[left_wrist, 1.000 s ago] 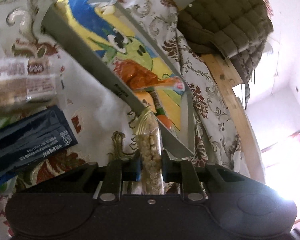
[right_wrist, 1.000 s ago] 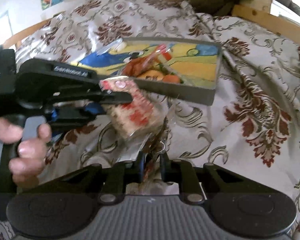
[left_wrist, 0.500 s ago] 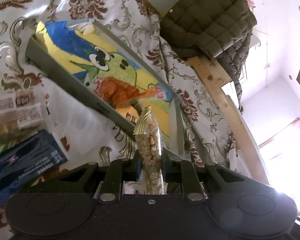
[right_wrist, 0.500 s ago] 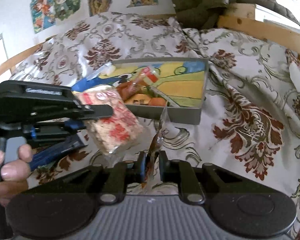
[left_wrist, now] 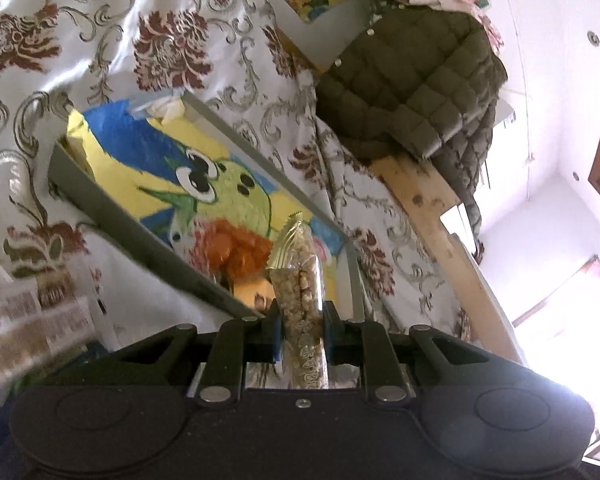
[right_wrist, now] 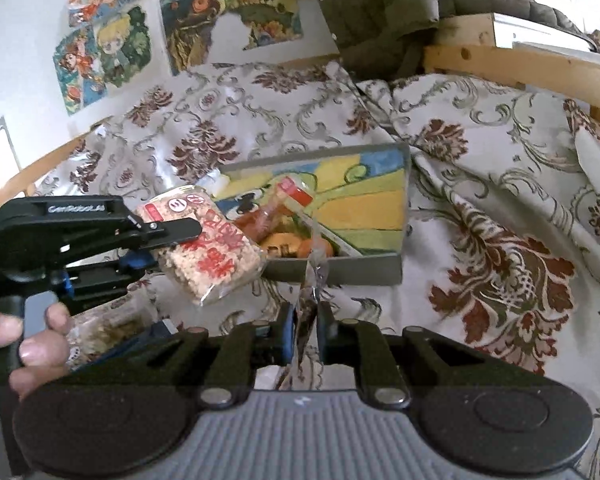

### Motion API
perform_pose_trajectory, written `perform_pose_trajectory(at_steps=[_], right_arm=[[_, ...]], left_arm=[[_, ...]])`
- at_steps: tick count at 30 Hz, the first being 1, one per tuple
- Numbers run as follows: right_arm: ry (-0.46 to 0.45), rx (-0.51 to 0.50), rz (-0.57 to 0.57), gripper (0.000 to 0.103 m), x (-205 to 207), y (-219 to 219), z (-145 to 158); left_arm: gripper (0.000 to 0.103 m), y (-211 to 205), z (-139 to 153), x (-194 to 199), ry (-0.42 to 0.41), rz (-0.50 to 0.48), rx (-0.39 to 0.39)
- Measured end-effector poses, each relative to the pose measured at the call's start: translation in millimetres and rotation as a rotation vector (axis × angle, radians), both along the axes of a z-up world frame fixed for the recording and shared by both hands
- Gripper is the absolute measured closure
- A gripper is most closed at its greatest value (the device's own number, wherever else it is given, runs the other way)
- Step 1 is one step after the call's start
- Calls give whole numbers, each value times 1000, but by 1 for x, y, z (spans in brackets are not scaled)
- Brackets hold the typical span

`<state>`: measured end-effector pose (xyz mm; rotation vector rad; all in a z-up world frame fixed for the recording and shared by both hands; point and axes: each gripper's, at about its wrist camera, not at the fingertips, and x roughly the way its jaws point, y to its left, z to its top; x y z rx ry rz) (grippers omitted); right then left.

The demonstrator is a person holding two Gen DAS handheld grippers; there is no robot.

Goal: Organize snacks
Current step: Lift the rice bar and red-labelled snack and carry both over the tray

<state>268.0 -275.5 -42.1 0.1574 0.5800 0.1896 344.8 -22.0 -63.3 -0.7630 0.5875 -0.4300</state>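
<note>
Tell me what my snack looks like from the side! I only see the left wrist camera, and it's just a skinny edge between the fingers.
Observer: In the right wrist view, the puffed-rice packet is a flat pale block with red writing, pinched at one end by the left gripper.
Operator: Is the other gripper holding anything?
Observer: Yes. The right gripper is shut on a thin clear wrapper with something dark inside; I can't tell what.
Operator: What holds my gripper up?
Observer: A hand wraps its handle at the left edge of that view.
</note>
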Motion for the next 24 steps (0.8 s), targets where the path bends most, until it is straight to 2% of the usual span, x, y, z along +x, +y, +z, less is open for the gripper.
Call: perform_pose_trajectory(at_steps=[6,11,17,24], right_arm=[[-83,25,-3,90,7,4,16],[-165,95,-41,90,39,0,31],[-115,251,-64,90,93,-7,23],[-72,295,-56,90,139,10,-1]], left_arm=[[83,12,13,18,-39,65,7],[83,21,17,39,-56,128,1],[83,30,1,62,-29,171,-24],[83,38,-13,75,-2,203,-20]])
